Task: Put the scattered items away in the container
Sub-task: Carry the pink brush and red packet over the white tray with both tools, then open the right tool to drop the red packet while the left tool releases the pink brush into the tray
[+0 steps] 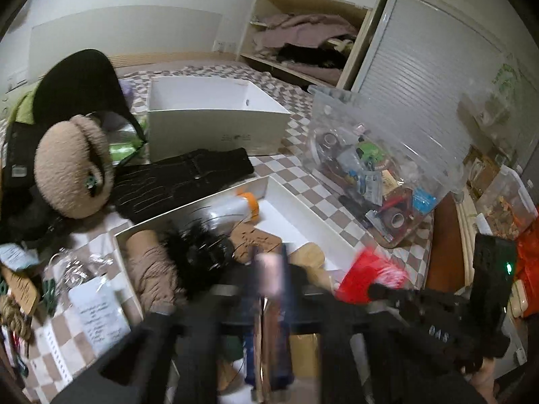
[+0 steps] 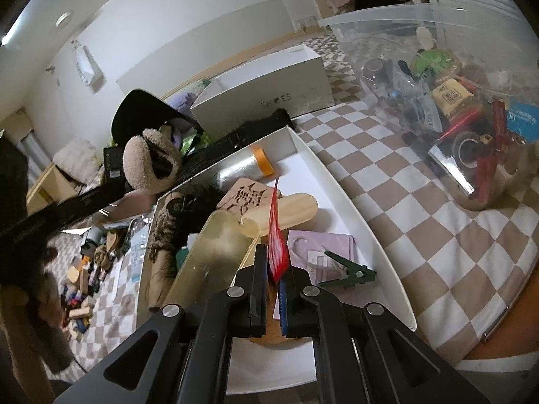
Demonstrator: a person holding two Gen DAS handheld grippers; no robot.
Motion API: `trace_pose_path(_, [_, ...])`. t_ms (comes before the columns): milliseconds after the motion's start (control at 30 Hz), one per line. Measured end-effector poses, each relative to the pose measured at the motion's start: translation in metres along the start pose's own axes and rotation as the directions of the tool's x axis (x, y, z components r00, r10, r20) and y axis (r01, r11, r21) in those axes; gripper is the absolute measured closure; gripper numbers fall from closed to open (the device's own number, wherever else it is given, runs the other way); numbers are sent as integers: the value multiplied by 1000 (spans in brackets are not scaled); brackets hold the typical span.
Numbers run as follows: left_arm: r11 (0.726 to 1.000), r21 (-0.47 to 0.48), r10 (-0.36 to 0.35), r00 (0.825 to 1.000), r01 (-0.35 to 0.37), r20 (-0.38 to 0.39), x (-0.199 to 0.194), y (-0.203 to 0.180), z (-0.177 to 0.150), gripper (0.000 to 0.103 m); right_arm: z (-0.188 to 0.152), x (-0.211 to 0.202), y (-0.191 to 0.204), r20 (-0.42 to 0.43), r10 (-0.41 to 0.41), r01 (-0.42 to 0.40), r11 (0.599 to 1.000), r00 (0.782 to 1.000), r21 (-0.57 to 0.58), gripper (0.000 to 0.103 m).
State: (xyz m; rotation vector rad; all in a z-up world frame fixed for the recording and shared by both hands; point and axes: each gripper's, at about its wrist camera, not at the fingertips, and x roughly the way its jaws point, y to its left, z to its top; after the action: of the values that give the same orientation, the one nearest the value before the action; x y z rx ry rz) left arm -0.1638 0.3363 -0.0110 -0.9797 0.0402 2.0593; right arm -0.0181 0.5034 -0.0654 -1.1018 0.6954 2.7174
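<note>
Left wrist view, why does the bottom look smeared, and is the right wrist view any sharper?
Left wrist view: motion blur smears the left gripper and the red packet, while the white tray behind stays fairly crisp. Right wrist view: sharper, the right gripper pinching the same packet reads cleanly; glare whitens the clear plastic bin. Both bend straight edges, fisheye style.

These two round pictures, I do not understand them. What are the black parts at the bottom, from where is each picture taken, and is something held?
No robot: a person holds a two-finger gripper in each hand, each with a wide-angle camera looking along its fingers. The right gripper pinches a red packet above the white tray, which already holds a wooden plaque and a green clip. The left gripper is blurred; I cannot tell what it holds. Nearby, on the checkered cloth, stands a clear bin.
</note>
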Motion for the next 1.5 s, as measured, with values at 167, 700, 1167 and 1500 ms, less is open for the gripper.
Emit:
trace_pose_path(167, [1000,-11,3,999,-3,-41,24,2,10,99,-2,3,-4,-12,21,-21,1000,1000,13,97])
trace_pose_path(700, [997,25,69,996,-67,-64,21,-5,-15,32,0,-12,1,9,78,-78,997,997,22,97])
trace_pose_path(1167, [993,57,104,994,-102,-23,-22,-4,-36,2,-7,-31,11,40,19,-21,999,999,45,92])
trace_pose_path(1500, [987,56,149,989,-150,22,-57,4,-49,0,-25,-38,32,49,-15,14,1000,999,23,0])
